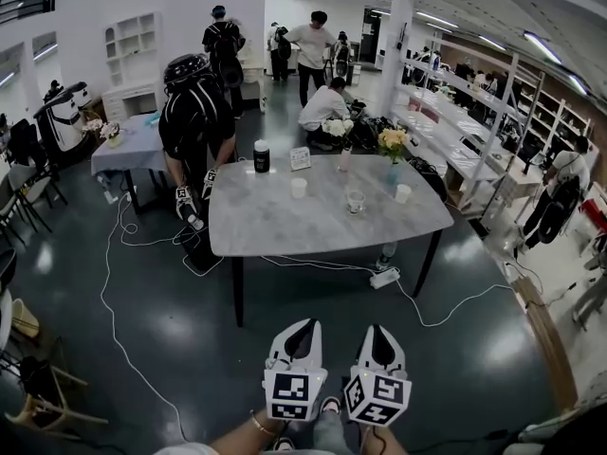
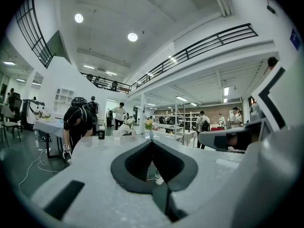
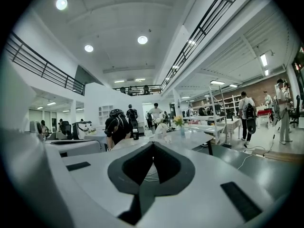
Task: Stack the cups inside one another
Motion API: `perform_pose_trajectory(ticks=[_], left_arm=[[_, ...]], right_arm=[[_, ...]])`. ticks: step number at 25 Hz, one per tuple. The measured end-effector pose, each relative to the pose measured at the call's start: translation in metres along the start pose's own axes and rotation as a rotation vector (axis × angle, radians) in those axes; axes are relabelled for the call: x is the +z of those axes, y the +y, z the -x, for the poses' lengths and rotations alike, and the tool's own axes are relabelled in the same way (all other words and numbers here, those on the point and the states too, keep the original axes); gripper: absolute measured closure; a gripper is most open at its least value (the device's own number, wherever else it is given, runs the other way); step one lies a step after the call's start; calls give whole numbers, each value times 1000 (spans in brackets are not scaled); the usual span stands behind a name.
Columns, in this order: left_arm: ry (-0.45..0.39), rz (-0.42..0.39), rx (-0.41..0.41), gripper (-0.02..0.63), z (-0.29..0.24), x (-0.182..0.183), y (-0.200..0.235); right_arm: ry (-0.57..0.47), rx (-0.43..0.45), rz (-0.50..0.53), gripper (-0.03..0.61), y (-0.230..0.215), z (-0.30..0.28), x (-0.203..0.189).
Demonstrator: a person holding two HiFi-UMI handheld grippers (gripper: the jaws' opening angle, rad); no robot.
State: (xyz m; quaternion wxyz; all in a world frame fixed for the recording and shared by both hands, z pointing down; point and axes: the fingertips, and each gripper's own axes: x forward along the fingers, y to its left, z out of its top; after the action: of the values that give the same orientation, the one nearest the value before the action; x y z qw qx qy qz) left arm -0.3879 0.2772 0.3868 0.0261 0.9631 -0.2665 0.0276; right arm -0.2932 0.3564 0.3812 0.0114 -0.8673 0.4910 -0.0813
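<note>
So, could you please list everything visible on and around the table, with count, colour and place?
table: one, grey marble, room centre
white cups: two, white, table's far half
clear cup: one, transparent, between them
canister: one, black, table's far edge
vase of flowers: one, yellow blooms, table's far right
power strip: one, white, floor under table
person: one, black clothes, bending at table's left
left gripper: one, white, bottom centre, jaws shut
right gripper: one, white, beside it, jaws shut

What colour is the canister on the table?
The canister is black with a white lid, clearest in the head view.
</note>
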Motion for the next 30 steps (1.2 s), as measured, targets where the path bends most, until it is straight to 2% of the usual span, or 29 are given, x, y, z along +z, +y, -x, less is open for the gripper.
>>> perform_pose_trajectory(ticks=[13, 22, 30], left_arm=[[0, 4, 75, 614, -80, 10, 10], [27, -6, 82, 614, -143, 15, -14], [34, -18, 96, 614, -201, 19, -31]], right_arm=[[29, 72, 22, 574, -29, -84, 15], [50, 79, -29, 574, -85, -132, 25], [64, 108, -31, 574, -124, -176, 31]])
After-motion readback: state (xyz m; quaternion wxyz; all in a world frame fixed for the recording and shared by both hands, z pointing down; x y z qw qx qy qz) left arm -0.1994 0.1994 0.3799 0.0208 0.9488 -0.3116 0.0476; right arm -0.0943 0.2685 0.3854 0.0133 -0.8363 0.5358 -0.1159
